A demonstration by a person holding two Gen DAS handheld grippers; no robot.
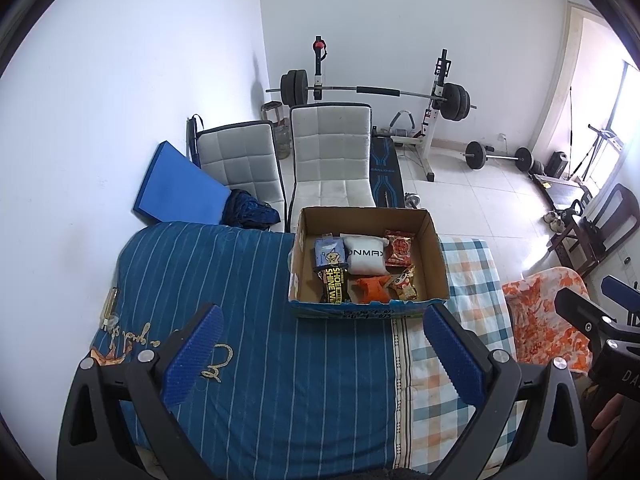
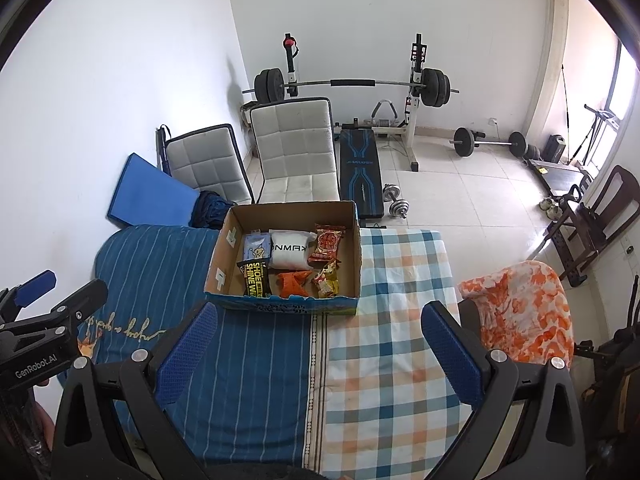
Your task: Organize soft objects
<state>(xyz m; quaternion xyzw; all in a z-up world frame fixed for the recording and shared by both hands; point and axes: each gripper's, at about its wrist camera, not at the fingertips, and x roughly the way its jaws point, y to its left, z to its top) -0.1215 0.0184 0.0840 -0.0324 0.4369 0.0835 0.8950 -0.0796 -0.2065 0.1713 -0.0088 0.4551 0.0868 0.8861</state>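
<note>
From the left wrist view, my left tool (image 1: 320, 364) hangs over the bed (image 1: 256, 320) with its blue pads spread wide and nothing between them. Straight ahead of it, just past the fingertips, sits the cardboard box (image 1: 434, 256) holding the soft things: a white pouch (image 1: 366, 258) at the far middle, a red snack bag (image 1: 399, 247) to its right, a pale blue tissue pack (image 1: 330, 254) to its left, and nearer me a black shoe-wipes packet (image 1: 335, 288), an orange bag (image 1: 372, 288) and a small cartoon snack bag (image 1: 405, 284). Off to the tool's right, an orange-and-white cloth (image 1: 540, 320) is draped beside the bed, and the other tool pokes into view there.

From the right wrist view, my right tool (image 2: 318, 356) is likewise wide open and empty, over the seam between the striped blue cover and the checked sheet (image 2: 400, 320). The box (image 2: 356, 256) lies ahead and slightly left; the cloth (image 2: 528, 308) is close on its right.

I judge everything here light and yielding. The film packets look slick and crinkly, so I would pinch them at a crimped end seam, not across the puffed middle, where the contents could be crushed. The pouch should squash safely; I would take it by an edge. The cloth will droop, so I'd gather a fold before lifting.
</note>
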